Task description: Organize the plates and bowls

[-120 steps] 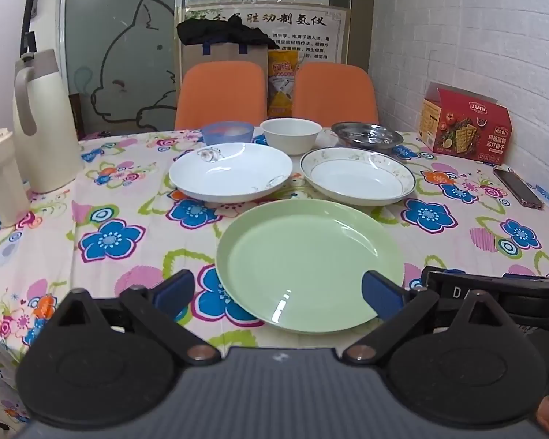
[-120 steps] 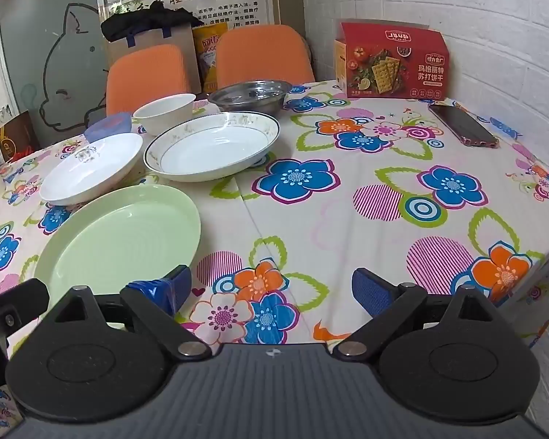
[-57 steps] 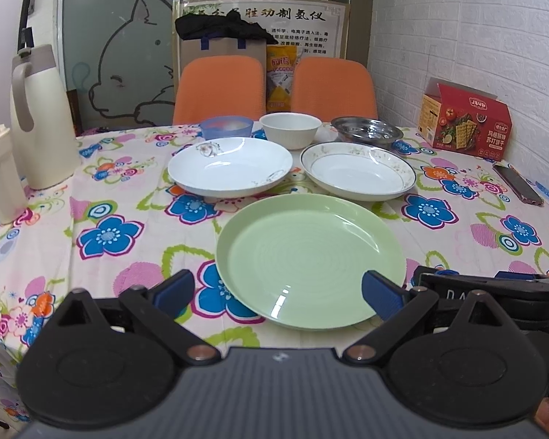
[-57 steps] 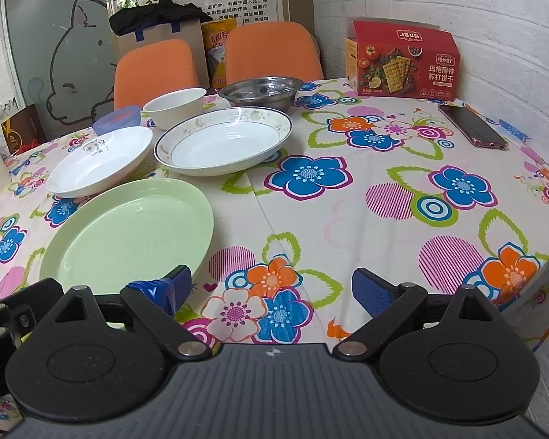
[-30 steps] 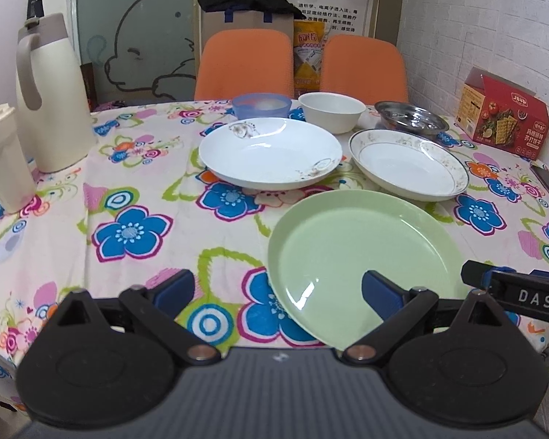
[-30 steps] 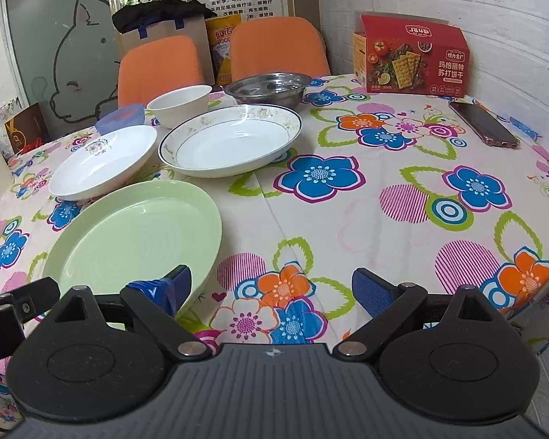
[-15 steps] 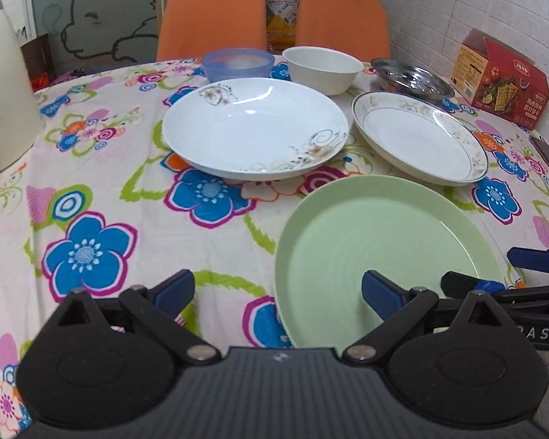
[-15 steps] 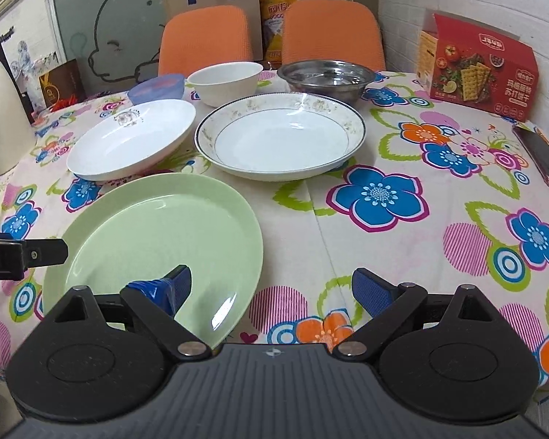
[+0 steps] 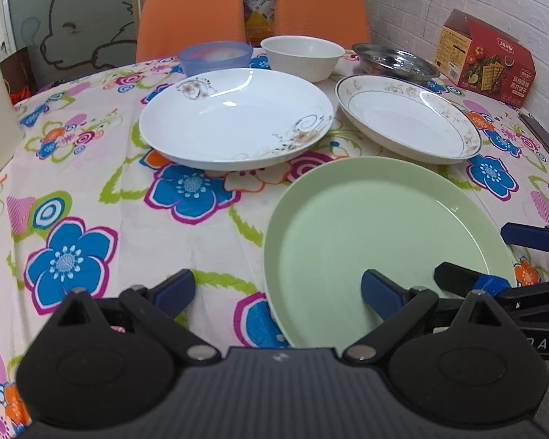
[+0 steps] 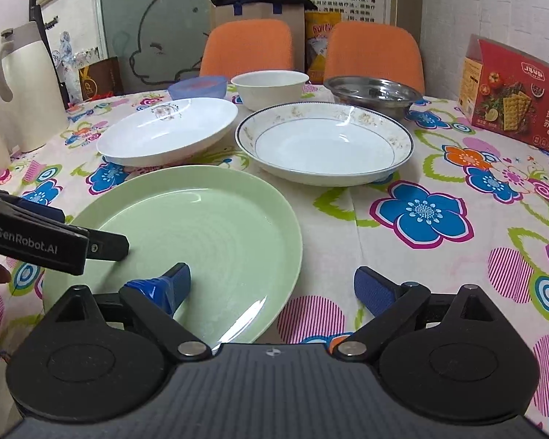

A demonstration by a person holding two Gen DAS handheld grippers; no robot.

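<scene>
Green plate [image 9: 366,234] lies under both spread claws, left [image 9: 278,289] and right [image 10: 272,285].

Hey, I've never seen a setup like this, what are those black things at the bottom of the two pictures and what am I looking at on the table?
There is no robot here. A person holds a two-finger gripper in each hand, and each gripper carries a wide-angle camera looking forward along its fingers. One picture is from the left gripper, the other from the right gripper; the black shapes with blue pads are the grippers themselves. Each also shows at the edge of the other's view.

On the flowered tablecloth lie a green plate nearest, then a white plate and a rimmed plate. Behind them stand a blue bowl, a white bowl and a steel bowl. A cracker box and a white jug sit at the sides.

Both grippers are open and hold nothing; both are at the green plate.
</scene>
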